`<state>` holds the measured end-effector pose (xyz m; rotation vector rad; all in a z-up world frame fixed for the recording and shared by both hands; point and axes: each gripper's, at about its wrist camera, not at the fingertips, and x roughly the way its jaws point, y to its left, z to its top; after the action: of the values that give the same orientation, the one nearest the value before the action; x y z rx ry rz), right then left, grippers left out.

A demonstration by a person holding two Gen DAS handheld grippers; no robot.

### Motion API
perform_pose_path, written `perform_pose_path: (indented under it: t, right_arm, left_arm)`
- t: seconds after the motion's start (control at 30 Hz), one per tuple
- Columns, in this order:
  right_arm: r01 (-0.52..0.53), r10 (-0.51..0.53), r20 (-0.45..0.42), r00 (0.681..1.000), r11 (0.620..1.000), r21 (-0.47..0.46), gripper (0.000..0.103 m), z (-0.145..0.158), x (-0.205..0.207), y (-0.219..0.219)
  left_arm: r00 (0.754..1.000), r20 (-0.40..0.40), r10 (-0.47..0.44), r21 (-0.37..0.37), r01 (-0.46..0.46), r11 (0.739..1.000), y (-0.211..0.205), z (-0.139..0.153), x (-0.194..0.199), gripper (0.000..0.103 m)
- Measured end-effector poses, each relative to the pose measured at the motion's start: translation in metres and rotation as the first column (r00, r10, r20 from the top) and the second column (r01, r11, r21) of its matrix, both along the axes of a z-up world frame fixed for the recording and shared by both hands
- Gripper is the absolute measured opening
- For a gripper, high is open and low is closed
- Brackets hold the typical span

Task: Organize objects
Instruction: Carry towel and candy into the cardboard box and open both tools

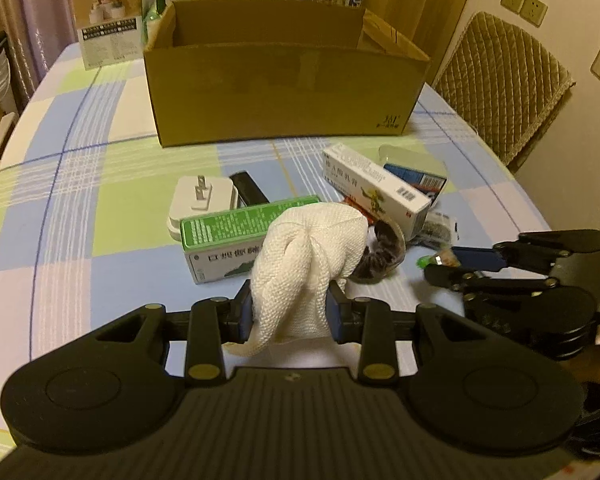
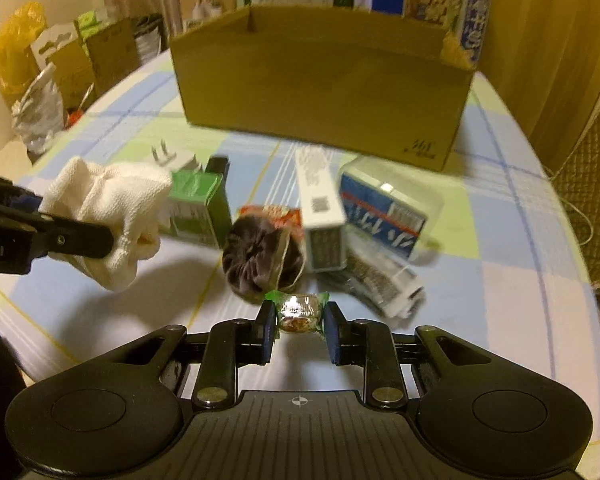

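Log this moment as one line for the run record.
left tongs: shut on white cloth | right tongs: shut on wrapped candy | cardboard box: open, nothing seen inside | rest still on table

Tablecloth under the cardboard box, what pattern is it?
Checked tablecloth: pale blue, green, white; left wrist view shows it best.

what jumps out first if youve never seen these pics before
The white cloth bunched in the left claw fills the middle of the left wrist view, lifted above the checked tablecloth. Next, the small wrapped snack sits pinched in the right claw. Behind the clutter of boxes stands a big open cardboard box.
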<state>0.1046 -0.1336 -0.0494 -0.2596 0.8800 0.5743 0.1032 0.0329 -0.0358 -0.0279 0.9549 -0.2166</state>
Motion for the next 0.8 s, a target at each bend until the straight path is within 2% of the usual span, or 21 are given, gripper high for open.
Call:
perform_pose_path:
  t: [0.17,0.37,0.53,0.63,0.8]
  right_arm:
    - [0.007,-0.008,0.030,1.000,0.999,0.051,0.023,0.035,0.006,-0.003]
    - [-0.013,0.006,0.056,0.998,0.993,0.119,0.023,0.076,0.043,0.001]
    - [-0.019,0.001,0.112,0.994,0.987,0.161,0.023,0.116,0.096,0.007]
    - [-0.023,0.000,0.139,0.990,0.986,0.163,0.023,0.132,0.136,0.015]
    - [0.008,-0.027,0.090,0.996,0.978,0.208,0.023,0.133,0.204,0.026]
  left_arm:
    - [0.999,0.030,0.020,-0.007,-0.019,1.000,0.003,0.024,0.004,0.030]
    - [0.995,0.098,0.026,0.017,-0.028,0.999,0.005,0.063,0.031,0.030]
    - [0.988,0.155,0.011,0.073,-0.023,0.997,0.003,0.090,0.080,0.031]
    - [0.985,0.173,0.022,0.079,-0.036,0.996,0.005,0.098,0.119,0.031]
    - [0.984,0.175,0.038,0.078,-0.052,0.996,0.006,0.099,0.180,0.031]
